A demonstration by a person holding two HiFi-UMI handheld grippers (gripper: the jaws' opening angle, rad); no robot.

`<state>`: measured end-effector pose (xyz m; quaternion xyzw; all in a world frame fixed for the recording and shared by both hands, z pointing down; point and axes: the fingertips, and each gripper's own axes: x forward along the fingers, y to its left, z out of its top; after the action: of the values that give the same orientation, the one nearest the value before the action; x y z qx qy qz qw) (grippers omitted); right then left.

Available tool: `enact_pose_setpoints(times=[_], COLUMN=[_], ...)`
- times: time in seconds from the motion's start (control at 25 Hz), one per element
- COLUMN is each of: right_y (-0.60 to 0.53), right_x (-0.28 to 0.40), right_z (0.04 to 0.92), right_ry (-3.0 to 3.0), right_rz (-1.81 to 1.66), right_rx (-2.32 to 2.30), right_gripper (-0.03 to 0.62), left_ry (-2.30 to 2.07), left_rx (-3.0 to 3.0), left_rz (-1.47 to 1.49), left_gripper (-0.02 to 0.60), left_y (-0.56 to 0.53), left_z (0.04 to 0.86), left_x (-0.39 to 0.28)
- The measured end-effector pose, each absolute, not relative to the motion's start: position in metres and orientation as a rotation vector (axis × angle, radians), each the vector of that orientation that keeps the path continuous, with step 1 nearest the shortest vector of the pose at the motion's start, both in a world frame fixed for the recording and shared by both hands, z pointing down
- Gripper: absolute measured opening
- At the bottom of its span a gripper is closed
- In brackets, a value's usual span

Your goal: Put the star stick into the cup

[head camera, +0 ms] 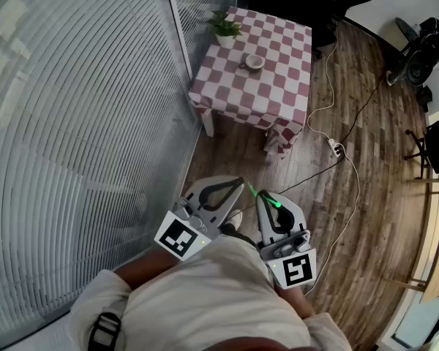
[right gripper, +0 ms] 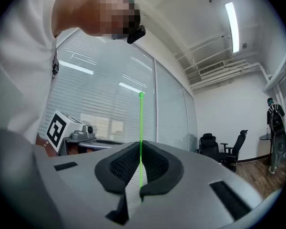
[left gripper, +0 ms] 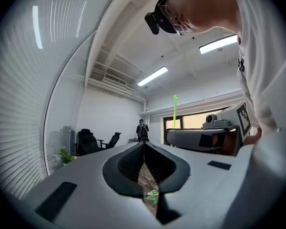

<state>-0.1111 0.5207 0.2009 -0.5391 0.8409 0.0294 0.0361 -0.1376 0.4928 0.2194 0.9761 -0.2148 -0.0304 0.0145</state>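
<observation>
Right gripper [right gripper: 140,149]: its jaws are clenching a thin bright-green star stick [right gripper: 141,123] low on the shaft, and the long free end is pointing up past the tips. I am not making out the star itself.

Left gripper [left gripper: 144,147]: its jaws are meeting with nothing between them. It is riding just beside the right one, both close to the holder's body.

The small pale round cup [head camera: 254,62] is sitting well apart from them. It is on a low square table [head camera: 278,86] under a red-and-white checked cloth, near a green potted plant [head camera: 225,29].

Risks, as I am judging them:
- So thin a shaft may be pivoting or sliding between the pads on the walk over.
- A white cable [head camera: 357,189] is trailing across the wooden floor [head camera: 380,123] beside the route.
- The cup is looking shallow, so a long stick could be tipping it or toppling out.
</observation>
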Motion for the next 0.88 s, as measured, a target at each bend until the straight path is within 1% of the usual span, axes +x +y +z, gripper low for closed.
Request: enact_pose_setpoints(times=[0.36,0.88], right_y=[0.522,0.514], right_x=[-0.106,-0.071], right_z=[0.201,0.200], right_ry=[2.547,2.546], right_rz=[0.098,0.090], right_rx=[-1.686,-1.648], right_gripper=[0.037,0.037], left_ry=[-0.650,-0.675], left_rx=[3.042,3.030], left_rz=[-0.093,-0.074], left_gripper=[0.032,0.032], left_y=[0.496,0.485], left_z=[0.220,0.225], left_x=[-0.133,-0.098])
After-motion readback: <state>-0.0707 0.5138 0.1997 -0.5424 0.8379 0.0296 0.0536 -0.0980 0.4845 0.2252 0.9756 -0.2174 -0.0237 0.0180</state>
